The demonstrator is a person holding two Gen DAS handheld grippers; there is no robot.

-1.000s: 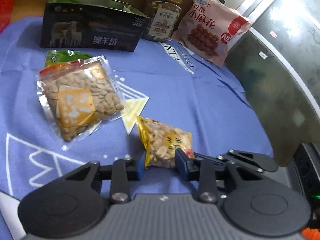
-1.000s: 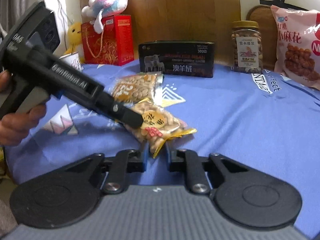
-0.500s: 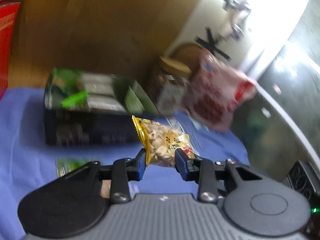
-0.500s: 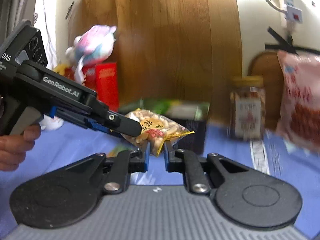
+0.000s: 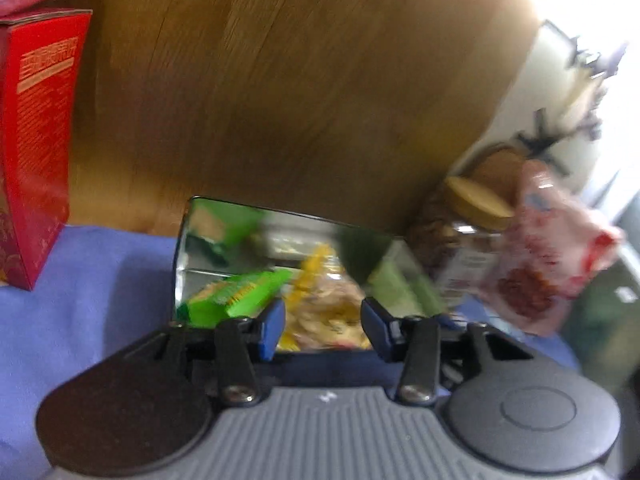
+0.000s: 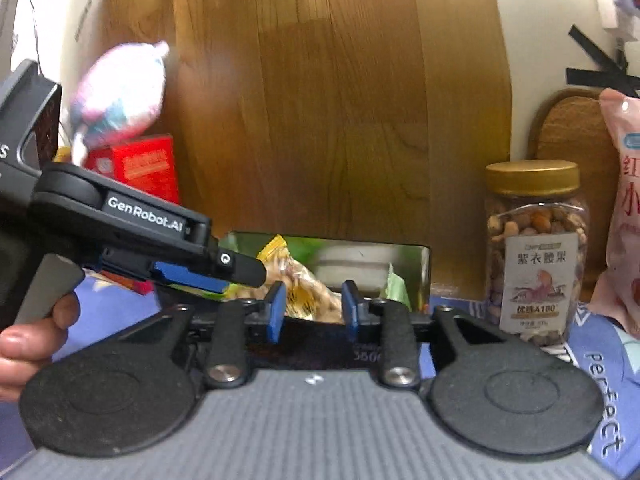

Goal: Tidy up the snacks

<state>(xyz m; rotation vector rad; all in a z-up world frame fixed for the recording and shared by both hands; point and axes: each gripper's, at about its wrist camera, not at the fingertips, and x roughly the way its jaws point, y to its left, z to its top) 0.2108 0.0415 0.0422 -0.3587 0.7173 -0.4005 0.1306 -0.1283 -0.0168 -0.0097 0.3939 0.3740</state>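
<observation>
A small yellow-edged peanut packet (image 5: 324, 312) lies in the open dark box with a shiny lining (image 5: 188, 248), beside a green packet (image 5: 236, 296). My left gripper (image 5: 322, 326) is open just in front of the box, its jaws apart on either side of the packet. In the right wrist view the same peanut packet (image 6: 304, 284) sits in the box (image 6: 416, 264). My right gripper (image 6: 312, 310) is open at the box's front wall. The left gripper's body (image 6: 160, 236) reaches in from the left.
A gold-lidded nut jar (image 6: 536, 248) and a pink snack bag (image 6: 624, 220) stand right of the box. A red carton (image 5: 32, 140) stands at the left, with a plush toy (image 6: 120, 92) above it. A wooden board rises behind on the purple cloth (image 5: 80, 300).
Both grippers carried the peanut packet up from the cloth to the box, then opened; the packet now lies inside the box.
</observation>
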